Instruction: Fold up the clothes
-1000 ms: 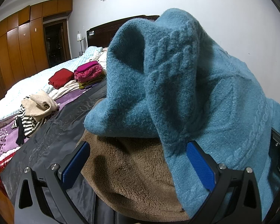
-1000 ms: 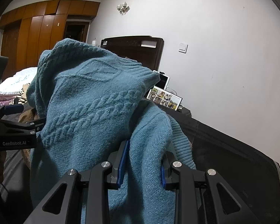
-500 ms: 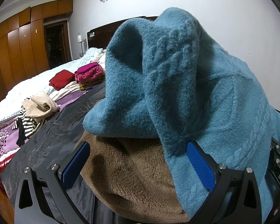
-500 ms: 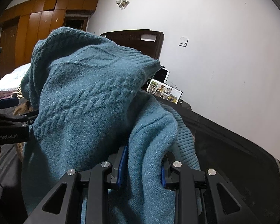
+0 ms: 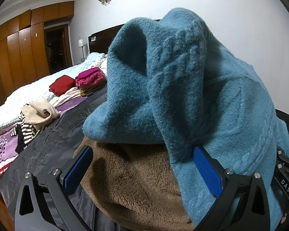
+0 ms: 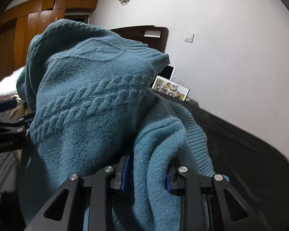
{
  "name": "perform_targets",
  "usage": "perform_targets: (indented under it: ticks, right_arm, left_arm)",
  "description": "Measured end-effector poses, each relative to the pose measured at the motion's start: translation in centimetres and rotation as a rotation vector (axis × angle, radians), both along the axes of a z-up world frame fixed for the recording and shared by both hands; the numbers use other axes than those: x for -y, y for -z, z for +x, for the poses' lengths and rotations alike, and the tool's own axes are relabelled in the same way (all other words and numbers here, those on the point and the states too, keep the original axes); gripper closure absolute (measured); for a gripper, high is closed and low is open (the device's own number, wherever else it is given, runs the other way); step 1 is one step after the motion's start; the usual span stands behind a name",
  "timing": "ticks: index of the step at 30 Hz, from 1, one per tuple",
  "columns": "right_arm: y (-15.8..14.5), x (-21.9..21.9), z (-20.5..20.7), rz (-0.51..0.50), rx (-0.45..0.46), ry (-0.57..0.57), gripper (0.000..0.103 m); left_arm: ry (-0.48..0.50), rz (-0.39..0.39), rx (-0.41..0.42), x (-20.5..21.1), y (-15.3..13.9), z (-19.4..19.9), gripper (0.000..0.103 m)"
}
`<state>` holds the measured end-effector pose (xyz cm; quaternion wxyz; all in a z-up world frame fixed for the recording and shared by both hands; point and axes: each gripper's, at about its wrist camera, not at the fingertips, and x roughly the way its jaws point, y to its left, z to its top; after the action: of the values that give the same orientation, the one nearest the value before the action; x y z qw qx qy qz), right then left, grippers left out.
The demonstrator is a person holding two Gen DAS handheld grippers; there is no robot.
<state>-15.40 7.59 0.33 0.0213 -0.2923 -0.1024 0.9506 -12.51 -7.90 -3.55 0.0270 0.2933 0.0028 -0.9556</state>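
A teal cable-knit sweater [image 5: 192, 88] hangs in a bunched heap in front of both cameras. My right gripper [image 6: 147, 173] is shut on a thick fold of the teal sweater [image 6: 90, 104], with the knit pinched between its blue pads. My left gripper [image 5: 142, 165] stands open, its pads wide apart. The sweater drapes over its right finger [image 5: 208, 171]. A brown fleece garment [image 5: 133, 181] lies between and under the left jaws, on a dark sheet [image 5: 48, 144]. The sweater's lower part is hidden.
Across the bed lie a red folded garment [image 5: 62, 84], a magenta pile [image 5: 90, 79], a cream sweater [image 5: 40, 111] and a striped garment [image 5: 26, 132]. A dark headboard [image 6: 144, 36] and a photo frame [image 6: 170, 88] stand by the white wall. A wooden wardrobe [image 5: 19, 57] lines the left.
In the right wrist view the sweater heap sits a little higher and nearer. The left wrist view is almost the same. Both grippers keep their state.
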Motion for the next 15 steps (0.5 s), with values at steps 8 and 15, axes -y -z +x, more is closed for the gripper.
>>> perform_targets:
  ticks: [8, 15]
  right_arm:
    - [-0.8, 0.1, 0.9, 0.038, -0.066, 0.058, 0.081]
    - [-2.5, 0.5, 3.3, 0.078, -0.163, 0.11, 0.082]
  left_arm:
    - [0.006, 0.009, 0.001, 0.7, 0.2, -0.3, 0.0]
    - [0.007, 0.008, 0.004, 0.8, 0.1, -0.3, 0.0]
